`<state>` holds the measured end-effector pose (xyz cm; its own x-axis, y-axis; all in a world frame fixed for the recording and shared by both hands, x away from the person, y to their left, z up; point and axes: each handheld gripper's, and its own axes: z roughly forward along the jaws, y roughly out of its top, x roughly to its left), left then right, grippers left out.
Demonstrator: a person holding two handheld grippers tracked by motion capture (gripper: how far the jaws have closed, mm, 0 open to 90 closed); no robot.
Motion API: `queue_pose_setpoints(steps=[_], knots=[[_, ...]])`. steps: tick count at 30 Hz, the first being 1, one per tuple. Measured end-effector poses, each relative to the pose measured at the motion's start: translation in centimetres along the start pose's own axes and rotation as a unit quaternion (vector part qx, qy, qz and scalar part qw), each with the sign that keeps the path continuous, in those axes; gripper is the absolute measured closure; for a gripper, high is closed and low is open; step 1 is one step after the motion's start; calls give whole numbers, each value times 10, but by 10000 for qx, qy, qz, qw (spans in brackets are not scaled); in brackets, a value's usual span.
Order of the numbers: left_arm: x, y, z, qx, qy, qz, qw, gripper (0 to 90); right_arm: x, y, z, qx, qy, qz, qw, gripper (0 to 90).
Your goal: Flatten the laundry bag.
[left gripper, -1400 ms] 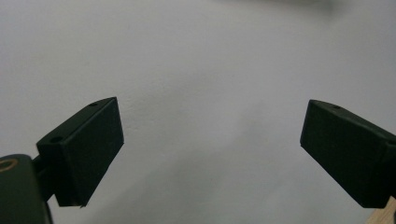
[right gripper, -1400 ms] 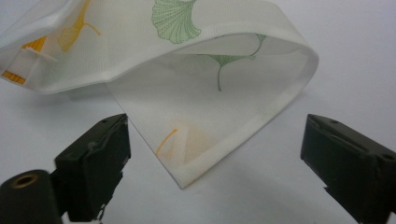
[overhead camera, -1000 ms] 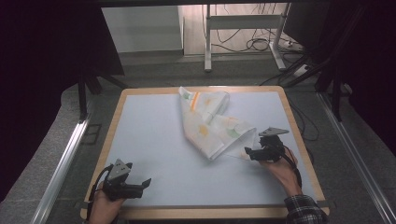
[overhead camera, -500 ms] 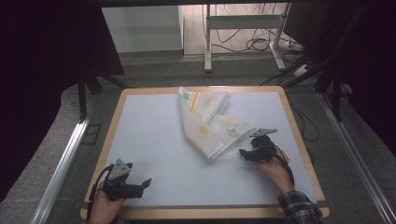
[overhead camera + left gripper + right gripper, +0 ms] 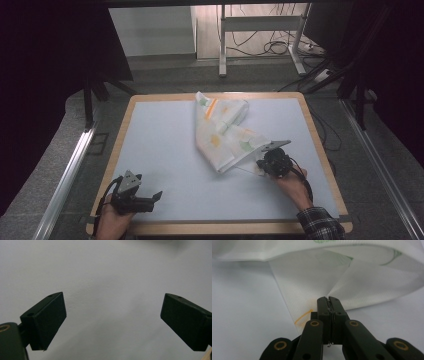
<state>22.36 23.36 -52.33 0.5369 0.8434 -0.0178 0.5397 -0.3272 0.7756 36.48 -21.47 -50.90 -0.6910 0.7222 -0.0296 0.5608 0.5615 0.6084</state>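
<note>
While the cloth (image 5: 223,135) lay crumpled right of centre on the mat (image 5: 160,150), one thin corner of it trailed toward your right hand, and that corner was what you had taken. It was a pale, printed fabric with orange and green marks, folded loosely over itself, its near point flat on the mat. Judging by the fine weave and the soft folds in the right gripper view (image 5: 352,282), it would handle as light and limp: it would drape and slide rather than hold a shape, and a single layer could slip out of a shallow bite. A corner or hem, pinched deep, looked like the safest hold, since a grip in the middle would only bunch it.

Your right gripper (image 5: 261,165) had just been closing, and its jaws stood pressed together on that corner, the fabric pinched between the tips (image 5: 328,301). Your left gripper (image 5: 154,198) rested near the front left of the mat, well apart from the cloth, with its jaws spread wide and nothing between them (image 5: 112,322). To spread the cloth flat, you would likely need that gripper on a second corner, opposite the first.
</note>
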Motion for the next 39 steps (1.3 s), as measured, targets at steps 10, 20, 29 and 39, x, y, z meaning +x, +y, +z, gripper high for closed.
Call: queue_pose_setpoints(steps=[10, 20, 29, 39], knots=[[-1, 1, 0, -103, -243, -72, 9996, 36, 44, -6, -13, -40, 691, -489, 9964, 878], [-19, 26, 15, -214, -388, 188, 9988, 85, 43, -15, -23, -42, 658, -367, 9972, 642], [-34, 59, 42, -238, -698, 357, 9966, 111, 28, -25, -40, -189, 532, -166, 9983, 543], [-64, 100, 78, -156, -1015, 706, 9922, 96, 12, -36, -48, -200, 416, 2, 9989, 478]])
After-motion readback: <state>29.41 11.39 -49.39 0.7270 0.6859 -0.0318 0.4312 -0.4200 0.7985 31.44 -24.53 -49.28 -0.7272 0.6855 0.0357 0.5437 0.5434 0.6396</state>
